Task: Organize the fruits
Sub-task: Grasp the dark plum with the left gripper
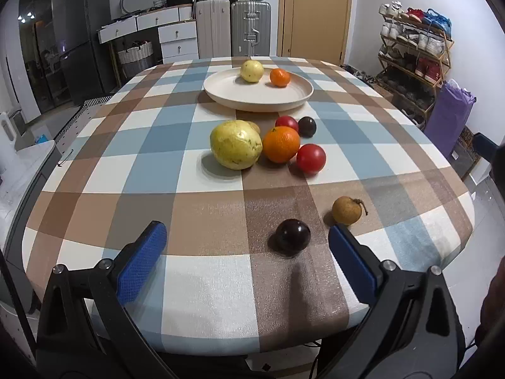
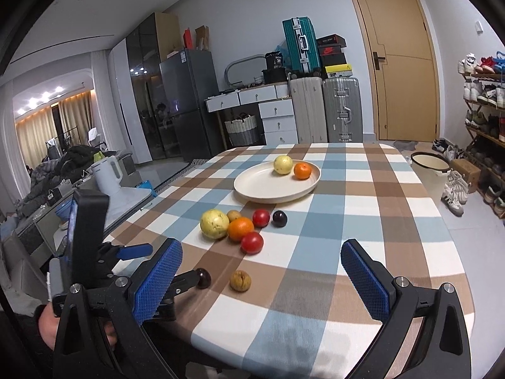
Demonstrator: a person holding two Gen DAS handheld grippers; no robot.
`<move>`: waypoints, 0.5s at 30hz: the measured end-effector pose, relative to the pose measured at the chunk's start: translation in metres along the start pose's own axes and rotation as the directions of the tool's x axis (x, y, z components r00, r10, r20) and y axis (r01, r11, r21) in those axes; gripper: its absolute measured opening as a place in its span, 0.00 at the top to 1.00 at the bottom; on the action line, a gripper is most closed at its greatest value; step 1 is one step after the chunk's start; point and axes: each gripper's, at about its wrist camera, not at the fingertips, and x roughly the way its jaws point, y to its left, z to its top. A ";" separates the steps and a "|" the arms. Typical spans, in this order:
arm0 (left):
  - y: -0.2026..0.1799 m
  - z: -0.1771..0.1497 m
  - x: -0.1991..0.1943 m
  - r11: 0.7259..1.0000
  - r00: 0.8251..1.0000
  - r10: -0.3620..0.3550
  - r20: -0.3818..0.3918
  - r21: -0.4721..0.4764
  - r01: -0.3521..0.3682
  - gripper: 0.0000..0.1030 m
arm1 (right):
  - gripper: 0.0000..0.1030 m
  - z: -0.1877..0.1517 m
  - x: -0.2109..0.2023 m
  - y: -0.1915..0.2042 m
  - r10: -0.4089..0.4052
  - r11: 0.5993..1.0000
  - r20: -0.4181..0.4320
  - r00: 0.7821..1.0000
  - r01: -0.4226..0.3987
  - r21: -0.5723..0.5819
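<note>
**deskbot_dan:** Nearest thing is the left claw [image 1: 247, 240], spread wide and empty, with the small dark round plum [image 1: 293, 236] sitting between its blue pads, closer to the right one. I'd shift right to centre it before squeezing, since round fruit probably rolls.

**fruitloop:** Agreed. Brown stemmed longan [image 1: 346, 210] is just beside that pad, so don't bump it. Right claw [image 2: 262, 274] hangs released too, holding nothing. Both fruits sit near the checked desk [image 1: 202, 303] front edge. Past the middle fruit cluster, the cream round plate [image 1: 252, 96] has plenty of bare room.
</note>
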 end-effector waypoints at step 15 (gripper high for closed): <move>-0.007 0.001 0.018 0.983 0.980 -0.184 -0.069 0.013 0.185 0.74 | 0.01 -0.011 -0.012 -0.006 0.005 1.000 -0.014 1.000 -0.005 0.022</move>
